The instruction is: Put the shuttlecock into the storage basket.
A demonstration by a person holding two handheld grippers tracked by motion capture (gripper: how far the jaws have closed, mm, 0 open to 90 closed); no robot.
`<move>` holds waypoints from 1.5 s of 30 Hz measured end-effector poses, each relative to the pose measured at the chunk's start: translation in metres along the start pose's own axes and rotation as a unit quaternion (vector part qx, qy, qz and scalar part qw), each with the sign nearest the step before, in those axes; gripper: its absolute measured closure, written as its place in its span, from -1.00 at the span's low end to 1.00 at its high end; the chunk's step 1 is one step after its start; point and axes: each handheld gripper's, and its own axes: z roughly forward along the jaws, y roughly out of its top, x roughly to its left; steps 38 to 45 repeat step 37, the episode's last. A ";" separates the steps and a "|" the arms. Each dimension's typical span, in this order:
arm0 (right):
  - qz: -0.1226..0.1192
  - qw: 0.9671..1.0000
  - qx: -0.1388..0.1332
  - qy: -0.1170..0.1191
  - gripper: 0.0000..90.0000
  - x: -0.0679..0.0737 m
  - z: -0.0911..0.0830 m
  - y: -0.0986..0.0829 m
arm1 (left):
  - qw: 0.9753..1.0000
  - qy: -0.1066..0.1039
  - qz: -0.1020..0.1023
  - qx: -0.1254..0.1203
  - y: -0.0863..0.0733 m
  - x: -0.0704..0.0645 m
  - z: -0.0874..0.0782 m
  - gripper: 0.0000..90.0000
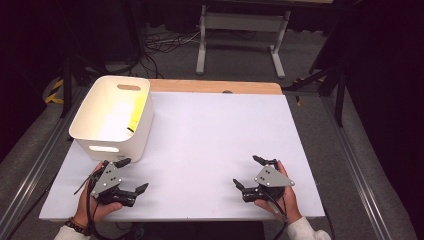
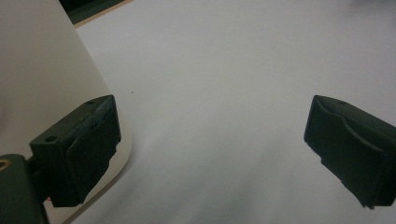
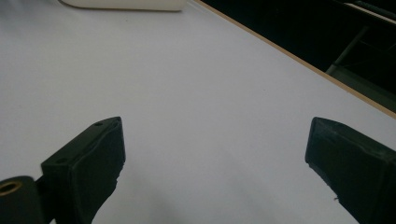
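The tabletop (image 1: 215, 145) is a broad white sheet with a wooden strip along its far edge, bare across the middle; at its far left corner stands a white bin (image 1: 112, 117) with slot handles, upright, and something yellow (image 1: 134, 121) lies against its inner right wall, too washed out by glare to identify; the left gripper (image 1: 131, 175) rests low at the near left, just in front of the bin's near wall, its jaws spread wide with nothing between them, and in the left gripper view the bin (image 2: 42, 70) rises just beside one jaw, perhaps touching it; the right gripper (image 1: 248, 172) sits at the near right, well apart from the bin, jaws likewise wide and empty. By my reading the work stands at a resting or starting pose, with no grasp begun; the next move probably calls for the left gripper to rise over the rim and reach down toward the yellow thing, clearing the near wall.
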 end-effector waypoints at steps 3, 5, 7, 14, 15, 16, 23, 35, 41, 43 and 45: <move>-0.002 1.000 -0.001 -0.002 -0.88 0.001 -0.001 0.001 | 1.000 -0.001 0.004 -0.002 0.000 0.000 0.000 -0.90; -0.001 1.000 -0.001 -0.002 -0.88 0.002 -0.001 0.001 | 1.000 -0.002 0.004 -0.003 0.000 -0.001 -0.001 -0.89; -0.001 1.000 -0.002 -0.001 -0.87 0.003 -0.001 0.002 | 1.000 -0.005 0.005 -0.006 0.001 -0.002 -0.001 -0.89; -0.010 1.000 0.003 0.002 -0.87 0.005 0.001 0.001 | 1.000 -0.005 0.010 -0.007 0.002 -0.001 0.000 -0.89; -0.009 1.000 0.002 0.003 -0.87 0.005 0.001 0.001 | 1.000 -0.005 0.009 -0.007 0.001 -0.001 0.000 -0.89; -0.009 1.000 0.003 0.003 -0.87 0.005 0.001 0.001 | 1.000 -0.004 0.010 -0.005 0.001 -0.001 0.001 -0.89; -0.014 1.000 0.004 0.005 -0.87 0.007 0.000 -0.001 | 1.000 -0.005 0.013 -0.006 0.003 -0.002 0.001 -0.89; -0.006 1.000 0.002 0.008 -0.87 0.003 0.002 -0.002 | 1.000 0.000 0.015 0.002 0.003 0.000 0.003 -0.89; -0.005 1.000 0.002 0.008 -0.88 0.002 0.003 -0.002 | 1.000 0.001 0.015 0.004 0.002 0.001 0.002 -0.89; -0.005 1.000 0.002 0.008 -0.88 0.002 0.003 -0.002 | 1.000 0.001 0.015 0.004 0.002 0.001 0.002 -0.89; -0.005 1.000 0.002 0.008 -0.88 0.002 0.003 -0.002 | 1.000 0.001 0.015 0.004 0.002 0.001 0.002 -0.89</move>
